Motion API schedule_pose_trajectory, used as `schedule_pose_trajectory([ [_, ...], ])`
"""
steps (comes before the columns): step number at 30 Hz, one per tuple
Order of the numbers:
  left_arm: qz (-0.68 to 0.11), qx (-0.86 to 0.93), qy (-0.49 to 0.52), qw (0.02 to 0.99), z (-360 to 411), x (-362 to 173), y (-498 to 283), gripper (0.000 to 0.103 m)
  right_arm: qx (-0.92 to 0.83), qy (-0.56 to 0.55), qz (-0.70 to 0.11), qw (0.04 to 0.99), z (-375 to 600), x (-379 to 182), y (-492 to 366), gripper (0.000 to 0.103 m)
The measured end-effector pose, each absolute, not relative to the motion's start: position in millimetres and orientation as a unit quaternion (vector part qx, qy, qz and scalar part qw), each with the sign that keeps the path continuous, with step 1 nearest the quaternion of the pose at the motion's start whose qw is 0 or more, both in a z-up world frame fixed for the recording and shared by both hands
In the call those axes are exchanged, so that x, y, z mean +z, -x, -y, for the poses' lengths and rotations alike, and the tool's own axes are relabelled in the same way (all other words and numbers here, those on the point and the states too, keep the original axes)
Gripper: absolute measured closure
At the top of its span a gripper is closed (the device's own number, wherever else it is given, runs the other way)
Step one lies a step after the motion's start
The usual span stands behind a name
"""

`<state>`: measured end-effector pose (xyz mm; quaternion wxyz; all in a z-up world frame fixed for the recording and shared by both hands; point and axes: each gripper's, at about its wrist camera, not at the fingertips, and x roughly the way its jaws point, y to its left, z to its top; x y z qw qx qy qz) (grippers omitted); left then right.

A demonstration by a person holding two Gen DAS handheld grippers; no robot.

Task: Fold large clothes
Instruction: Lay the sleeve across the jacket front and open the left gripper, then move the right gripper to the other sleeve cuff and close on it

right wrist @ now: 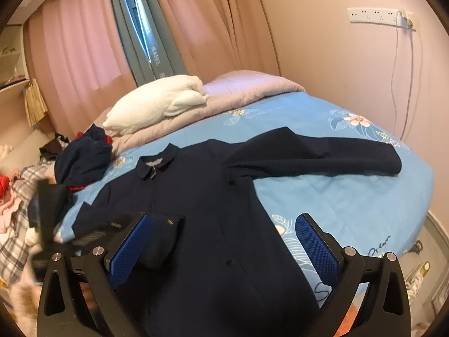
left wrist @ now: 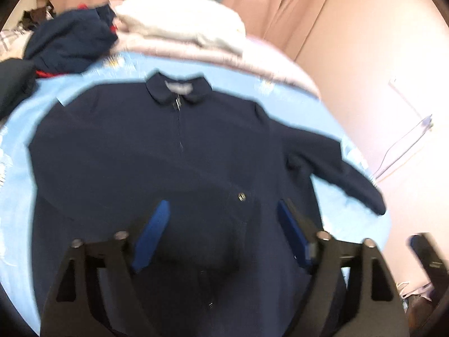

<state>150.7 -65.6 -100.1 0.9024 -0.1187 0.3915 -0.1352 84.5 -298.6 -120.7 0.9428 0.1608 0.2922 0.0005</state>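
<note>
A dark navy coat lies front up and zipped on the blue bed, collar toward the pillows. Its left sleeve is folded across the body, and the buttoned cuff rests on the front. The right sleeve stretches out flat over the sheet. My left gripper hovers open over the folded sleeve, its blue pads clear of the cloth. My right gripper is open above the coat's lower half, with nothing pressed between its pads.
A floral blue sheet covers the bed. A white pillow and a pink quilt lie at its head. A crumpled navy and red garment sits left of the collar, with more clothes at the left edge. The wall and a cable stand right.
</note>
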Motion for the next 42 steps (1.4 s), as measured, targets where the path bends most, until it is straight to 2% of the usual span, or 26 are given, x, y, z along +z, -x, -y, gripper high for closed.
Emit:
schedule_pose_trajectory([
  [6, -0.342, -0.039, 0.155, 0.926, -20, -56, -101, 0.016, 0.015, -0.157, -0.305, 0.939, 291, -127, -95, 0.001],
  [13, -0.318, 0.118, 0.187, 0.922, -114, -57, -40, 0.016, 0.048, -0.138, -0.338, 0.93, 268, -143, -118, 0.001],
  [28, -0.339, 0.228, 0.21, 0.888, -173, -97, 24, 0.016, 0.091, -0.072, -0.425, 0.898, 200, -206, -169, 0.006],
  [34, -0.349, 0.226, 0.213, 0.884, -180, -107, 26, 0.016, 0.089, -0.062, -0.447, 0.888, 187, -223, -183, 0.017],
  [35, -0.349, 0.226, 0.214, 0.884, -182, -108, 26, 0.016, 0.086, -0.063, -0.448, 0.888, 185, -225, -185, 0.023],
  [39, -0.348, 0.228, 0.22, 0.882, -185, -111, 27, 0.016, 0.078, -0.067, -0.462, 0.881, 180, -237, -195, 0.037],
  [42, -0.348, 0.225, 0.222, 0.882, -186, -113, 27, 0.016, 0.079, -0.063, -0.463, 0.881, 178, -239, -199, 0.055],
])
